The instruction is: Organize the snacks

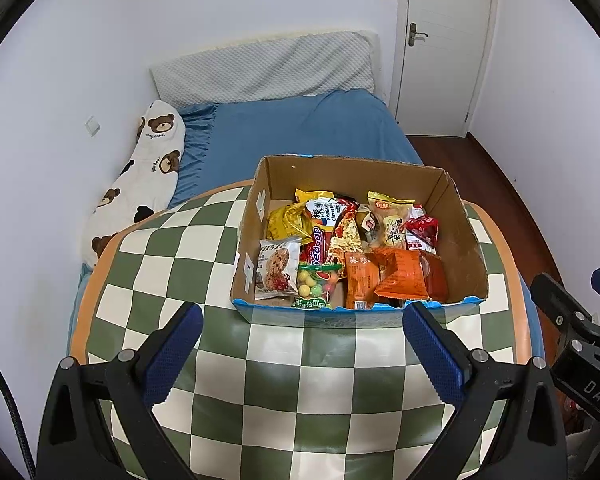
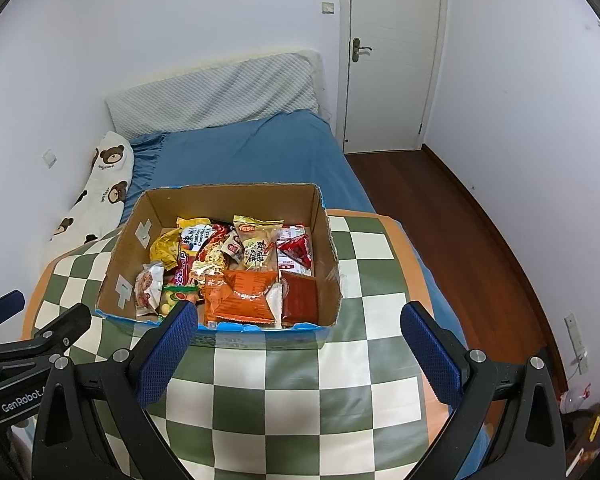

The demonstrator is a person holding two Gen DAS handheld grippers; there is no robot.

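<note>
- We find the cardboard box (image 1: pixel 466 236) resting on a green-and-white checked counter (image 1: pixel 300 364) placed over a blue bed (image 1: pixel 300 132).
- We see the snacks (image 1: pixel 352 248) piled inside the box, with orange packets (image 2: pixel 240 296) nearest the front wall.
- Left gripper (image 1: pixel 302 350): jaws apart, empty, just short of the box.
- Right gripper (image 2: pixel 298 346): jaws apart, empty, near the box front.

box (image 1: pixel 464 240) on the mat (image 1: pixel 300 380), at 12 o'clock from both grippers | snack packets (image 1: pixel 352 248) in the box | mat on the bed (image 1: pixel 300 132) | pillow (image 1: pixel 260 68) behind, at 11 o'clock | bear cushion (image 1: pixel 140 176) at 10 o'clock | door (image 1: pixel 444 40) at 1 o'clock
</note>
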